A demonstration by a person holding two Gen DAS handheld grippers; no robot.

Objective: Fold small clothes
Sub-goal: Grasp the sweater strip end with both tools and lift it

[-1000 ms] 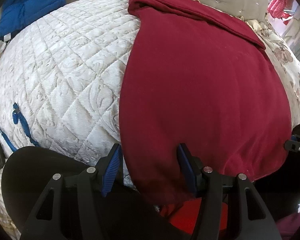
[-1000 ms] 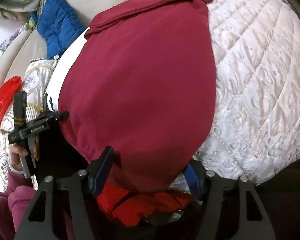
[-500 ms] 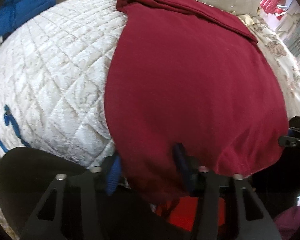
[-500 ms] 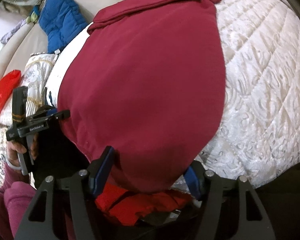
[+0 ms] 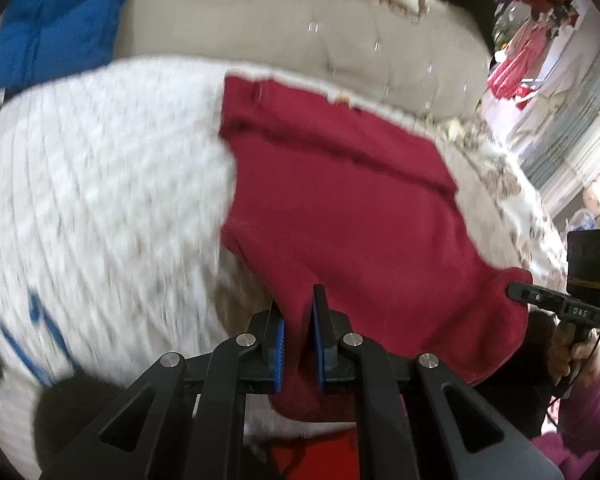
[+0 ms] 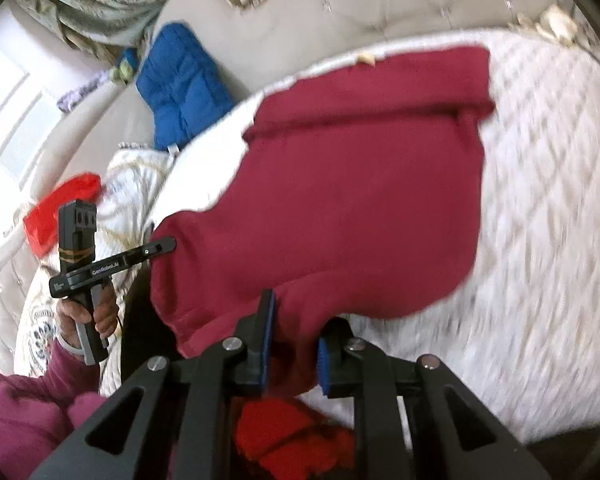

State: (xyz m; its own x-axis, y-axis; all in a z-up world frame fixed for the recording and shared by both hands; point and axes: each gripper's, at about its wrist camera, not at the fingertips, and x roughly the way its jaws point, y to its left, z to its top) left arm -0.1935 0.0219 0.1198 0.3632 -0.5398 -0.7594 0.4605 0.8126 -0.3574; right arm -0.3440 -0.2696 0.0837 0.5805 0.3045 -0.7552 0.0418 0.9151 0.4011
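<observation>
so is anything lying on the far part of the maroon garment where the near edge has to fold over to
Nothing visible does. Both the left hand-held gripper and the right hand-held gripper are shut on the near edge of the maroon garment, and its far part lies bare on the white quilted mattress.

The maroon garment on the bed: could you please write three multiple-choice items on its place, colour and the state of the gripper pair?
1. Where does the garment lie?
A. on the quilted mattress
B. on the floor
C. on a chair

2. What colour is the cushion by the headboard?
A. green
B. blue
C. yellow

3. How is the left gripper?
A. open, away from cloth
B. out of view
C. shut on the garment's near edge

Answers: 1 A, cloth spreads over the white quilting. 2 B, plainly blue. 3 C, blue pads pinch maroon cloth; the right gripper does likewise.
</observation>
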